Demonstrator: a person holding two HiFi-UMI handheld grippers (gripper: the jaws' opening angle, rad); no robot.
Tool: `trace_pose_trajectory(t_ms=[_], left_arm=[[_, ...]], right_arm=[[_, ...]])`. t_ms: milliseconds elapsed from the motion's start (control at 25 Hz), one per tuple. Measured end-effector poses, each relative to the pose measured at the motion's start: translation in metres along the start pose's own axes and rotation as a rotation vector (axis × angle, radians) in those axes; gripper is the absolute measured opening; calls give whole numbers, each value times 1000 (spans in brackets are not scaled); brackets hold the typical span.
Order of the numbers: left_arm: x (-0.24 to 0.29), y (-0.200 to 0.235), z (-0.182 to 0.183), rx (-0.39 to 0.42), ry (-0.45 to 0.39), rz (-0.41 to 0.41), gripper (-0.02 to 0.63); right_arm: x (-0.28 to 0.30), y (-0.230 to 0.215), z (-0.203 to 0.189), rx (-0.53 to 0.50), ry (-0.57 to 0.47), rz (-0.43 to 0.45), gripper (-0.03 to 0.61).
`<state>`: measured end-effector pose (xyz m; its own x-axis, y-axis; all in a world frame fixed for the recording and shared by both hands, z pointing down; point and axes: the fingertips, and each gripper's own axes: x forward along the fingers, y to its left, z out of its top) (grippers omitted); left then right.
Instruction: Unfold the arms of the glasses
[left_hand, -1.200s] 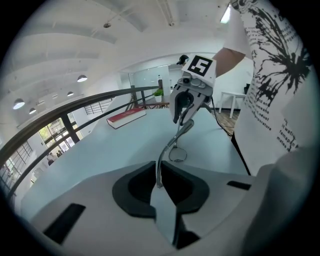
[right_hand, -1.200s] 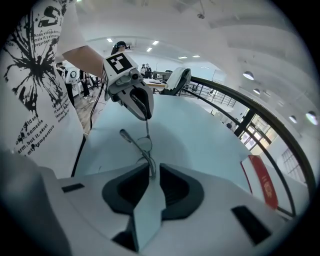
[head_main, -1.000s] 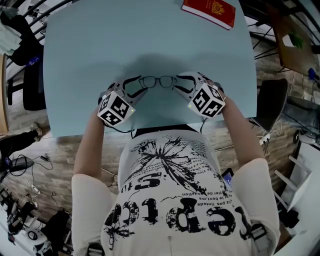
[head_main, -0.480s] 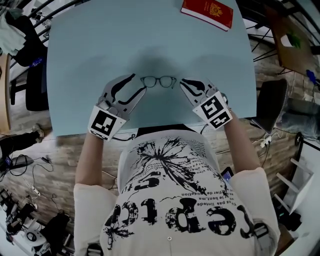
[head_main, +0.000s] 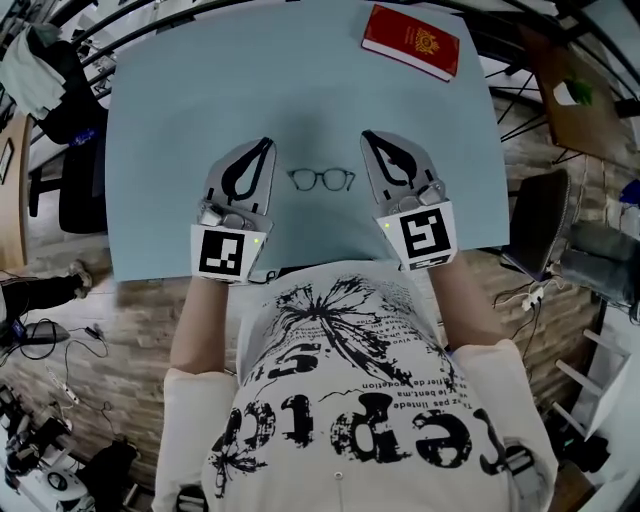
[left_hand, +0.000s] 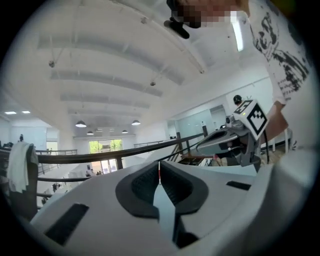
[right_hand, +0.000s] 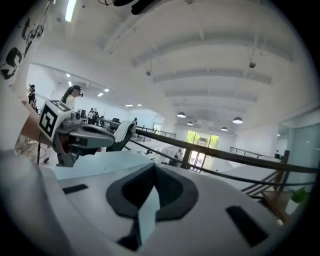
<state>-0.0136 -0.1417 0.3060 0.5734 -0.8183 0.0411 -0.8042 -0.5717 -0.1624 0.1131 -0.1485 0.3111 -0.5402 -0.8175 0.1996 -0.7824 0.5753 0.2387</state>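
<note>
- At the near middle of the pale blue tabletop (head_main: 150, 110), a dark-rimmed pair of glasses (head_main: 321, 179) lies flat, touched by neither tool.
- Just left of the glasses is the white left hand-held gripper (head_main: 265, 146), its jaws pressed together with nothing between them.
- Just right of the glasses, the white right hand-held gripper (head_main: 369, 137) is likewise pressed together and empty.
- Both tools point toward the far edge, with the glasses between them.
- At the far right corner lies a red book with a gold emblem (head_main: 411, 40).
</note>
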Motion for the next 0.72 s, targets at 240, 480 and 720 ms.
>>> trace_pose_trajectory(t_ms=[240,480,720], left_arm=[[-6,19,9,-23,13,106,20],[-10,32,9,-59,10,152,18],[-5,32,9,-60,8,142,18]], right_arm=[[-4,-7,28,42,-98,-49,9],[-3,-12,27,39,-103,-85,8],[-3,-16,25,13,-101,-97,6]])
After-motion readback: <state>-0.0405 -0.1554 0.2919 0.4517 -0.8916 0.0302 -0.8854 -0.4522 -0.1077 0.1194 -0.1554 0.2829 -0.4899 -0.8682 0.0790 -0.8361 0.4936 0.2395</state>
